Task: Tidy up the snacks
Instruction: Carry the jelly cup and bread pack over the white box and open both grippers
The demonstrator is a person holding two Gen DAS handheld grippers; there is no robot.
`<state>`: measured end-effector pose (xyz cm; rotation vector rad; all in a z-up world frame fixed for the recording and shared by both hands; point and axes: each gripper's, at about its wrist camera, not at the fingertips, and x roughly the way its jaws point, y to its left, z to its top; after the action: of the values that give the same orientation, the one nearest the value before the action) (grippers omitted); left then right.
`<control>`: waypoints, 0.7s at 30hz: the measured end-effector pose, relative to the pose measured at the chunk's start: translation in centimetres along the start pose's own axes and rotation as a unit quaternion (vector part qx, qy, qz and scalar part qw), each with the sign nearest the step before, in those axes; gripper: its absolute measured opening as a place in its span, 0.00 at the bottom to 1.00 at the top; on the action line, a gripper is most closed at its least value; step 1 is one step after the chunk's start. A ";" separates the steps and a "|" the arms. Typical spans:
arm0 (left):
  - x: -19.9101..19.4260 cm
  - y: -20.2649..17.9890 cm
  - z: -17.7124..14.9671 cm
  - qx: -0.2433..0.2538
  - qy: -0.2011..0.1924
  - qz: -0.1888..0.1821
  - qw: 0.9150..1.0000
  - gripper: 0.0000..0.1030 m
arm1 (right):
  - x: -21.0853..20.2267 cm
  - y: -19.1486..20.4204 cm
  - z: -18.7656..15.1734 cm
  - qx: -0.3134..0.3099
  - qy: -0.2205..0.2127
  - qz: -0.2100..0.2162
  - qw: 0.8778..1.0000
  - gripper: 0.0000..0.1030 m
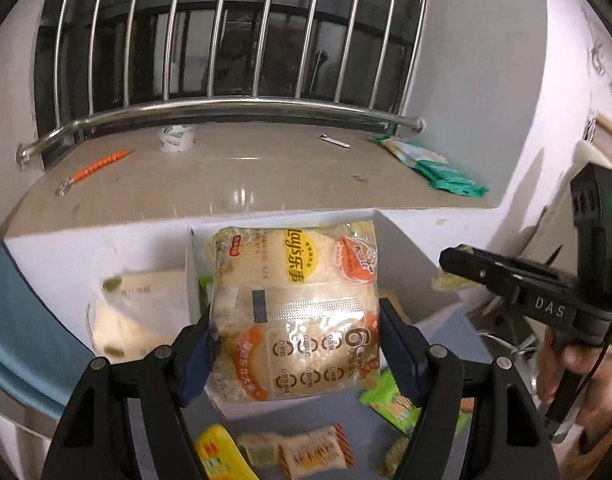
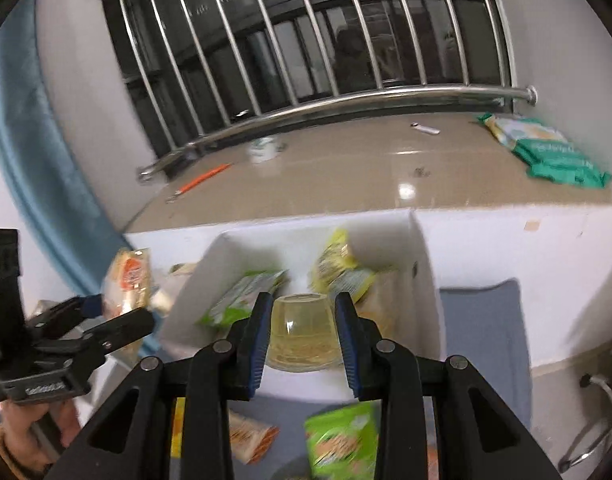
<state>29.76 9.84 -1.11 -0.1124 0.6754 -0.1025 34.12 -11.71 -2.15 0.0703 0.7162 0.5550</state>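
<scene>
1. Our left gripper (image 1: 296,340) has its blue-padded fingers (image 1: 198,354) clamped on the two sides of a clear Lay's rice cracker pack (image 1: 294,312), which we hold in the air in front of the white box (image 1: 191,276).
2. Our right gripper (image 2: 304,332) has its fingers (image 2: 258,340) pressed against a yellowish jelly cup (image 2: 302,334), held upside down just above the near wall of the white box.
3. Inside the box we see green and yellow snack packets (image 2: 242,298) lying against its walls.
4. Below the grippers, on the blue-grey surface (image 1: 306,412), more snacks lie loose: a yellow packet (image 1: 216,454), an orange-and-white packet (image 1: 312,450) and a green packet (image 1: 390,398).
5. Behind the box, on the tan window ledge (image 1: 234,176), we see a teal and white pack (image 1: 434,166), a small white roll (image 1: 177,139) and an orange-handled tool (image 1: 94,170).
</scene>
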 end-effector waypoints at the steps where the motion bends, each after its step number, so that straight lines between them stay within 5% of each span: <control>1: 0.5 0.0 0.3 0.003 0.001 0.002 1.000 0.76 | 0.8 -0.3 0.7 -0.004 0.003 -0.006 1.000 0.34; 3: 1.6 0.0 1.0 0.011 0.000 0.011 1.000 0.78 | 1.9 -0.7 1.5 0.000 0.010 -0.009 1.000 0.35; 5: 2.9 0.2 1.6 0.015 0.011 0.031 0.999 0.95 | 2.5 -1.4 1.9 0.008 0.014 -0.007 1.000 0.47; 6: 3.5 0.5 1.7 0.011 0.019 0.035 0.999 1.00 | 2.8 -1.7 2.2 0.014 0.016 -0.009 1.000 0.84; 7: 3.6 0.6 1.6 0.008 0.020 0.036 0.999 1.00 | 2.9 -2.1 2.4 0.026 0.016 -0.014 0.999 1.00; 11: 3.2 1.3 0.7 0.005 0.011 0.053 0.999 1.00 | 1.9 -3.0 2.2 0.054 -0.011 -0.015 0.998 1.00; 21: -0.7 0.0 -1.5 0.015 -0.012 0.054 0.998 1.00 | -1.2 1.0 0.0 -0.037 -0.034 -0.025 0.998 1.00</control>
<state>28.31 9.83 -1.85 -0.0483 0.6551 -0.0067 32.91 -11.51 -1.18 0.0029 0.6285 0.5278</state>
